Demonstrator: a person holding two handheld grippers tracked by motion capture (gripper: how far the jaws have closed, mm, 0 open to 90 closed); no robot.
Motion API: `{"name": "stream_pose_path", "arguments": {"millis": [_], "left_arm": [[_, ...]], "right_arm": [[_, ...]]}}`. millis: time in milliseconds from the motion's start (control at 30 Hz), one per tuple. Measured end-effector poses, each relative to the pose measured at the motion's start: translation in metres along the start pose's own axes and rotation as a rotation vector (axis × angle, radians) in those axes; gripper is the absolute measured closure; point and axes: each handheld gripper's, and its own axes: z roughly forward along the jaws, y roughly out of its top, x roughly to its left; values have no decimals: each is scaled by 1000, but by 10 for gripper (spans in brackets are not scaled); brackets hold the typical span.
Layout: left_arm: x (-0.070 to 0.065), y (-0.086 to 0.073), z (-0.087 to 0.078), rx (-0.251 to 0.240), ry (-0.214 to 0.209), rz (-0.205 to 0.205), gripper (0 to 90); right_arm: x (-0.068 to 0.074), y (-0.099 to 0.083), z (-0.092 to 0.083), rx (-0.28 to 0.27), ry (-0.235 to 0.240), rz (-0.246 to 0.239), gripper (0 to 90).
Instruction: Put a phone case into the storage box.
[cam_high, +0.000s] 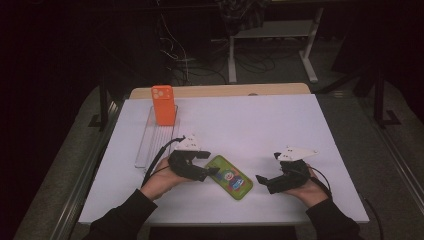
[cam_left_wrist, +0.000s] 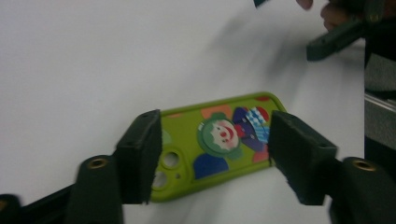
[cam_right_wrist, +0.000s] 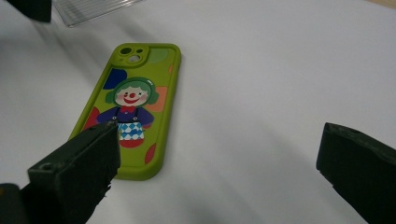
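- High view: we are resting both hands low on the white bench (cam_high: 280, 125), the green phone case (cam_high: 229, 177) lying between them at lower centre.
- We are keeping the left gripper (cam_left_wrist: 212, 154) wide, its jaws straddling the case.
- We are holding the right gripper (cam_right_wrist: 219, 168) wide, gripping nothing.
- An orange phone case (cam_high: 163, 105) is standing upper left on a clear tray (cam_high: 150, 142).
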Motion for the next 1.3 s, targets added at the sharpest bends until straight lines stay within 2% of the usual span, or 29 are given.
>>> {"name": "stream_pose_path", "arguments": {"millis": [67,233,333,533,667,800,867,1300], "left_arm": [[-4,-4,4,12,-21,5,441],[-10,-14,14,62,-69,48,617],[-13,-18,20,78,-96,40,723],[-18,-23,31,126,-124,63,885],[-19,-26,38,156,-141,68,898],[-22,-28,44,162,-145,45,899],[-22,-28,45,166,-143,57,899],[-17,-15,66,151,-138,56,900]], "right_arm": [[0,0,0,0,0,0,0],[0,0,1,2,1,-5,0],[0,0,1,1,-1,-12,0],[1,0,1,1,0,-11,0],[0,0,1,0,0,-11,0],[1,0,0,-1,1,-7,0],[1,1,0,1,3,-2,0],[1,1,-1,-12,-2,-1,0]]}}
